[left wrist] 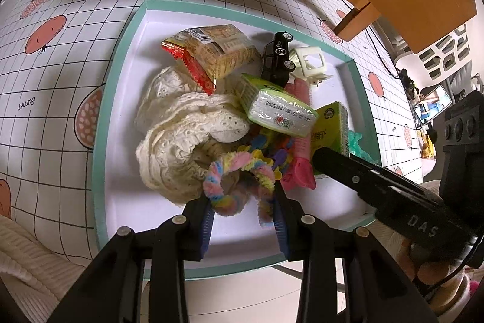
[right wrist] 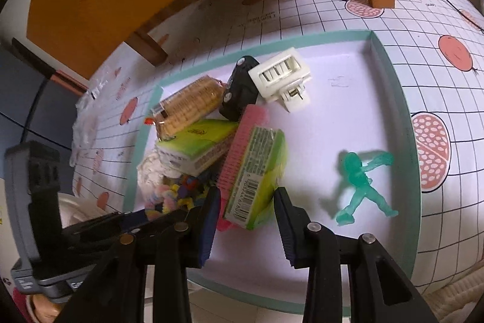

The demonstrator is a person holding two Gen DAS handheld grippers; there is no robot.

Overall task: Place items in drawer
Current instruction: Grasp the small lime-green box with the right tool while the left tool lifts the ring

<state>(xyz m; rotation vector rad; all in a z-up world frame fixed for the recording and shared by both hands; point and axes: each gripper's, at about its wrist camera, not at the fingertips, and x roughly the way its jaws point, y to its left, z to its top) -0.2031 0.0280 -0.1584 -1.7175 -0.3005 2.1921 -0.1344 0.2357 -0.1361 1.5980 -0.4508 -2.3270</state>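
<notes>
Below, the teal-rimmed drawer (left wrist: 99,141) holds a jumble. Left gripper (left wrist: 242,202) jaws apart around a pastel fuzzy loop (left wrist: 224,186); right gripper (right wrist: 246,203) jaws apart astride a green pack (right wrist: 257,171), contact unclear. Green figure (right wrist: 361,183) lies apart.

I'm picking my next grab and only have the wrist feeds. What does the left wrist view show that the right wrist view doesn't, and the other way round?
Left wrist only: the whole cream lace cloth and the red snack wrapper.

Right wrist only: the whole green toy figure, lying apart from the pile, and the barcode on the green tissue pack.

Both: the teal-rimmed tray, black toy car, cream hair claw, pink brush, biscuit pack, and pastel pipe cleaners.
</notes>
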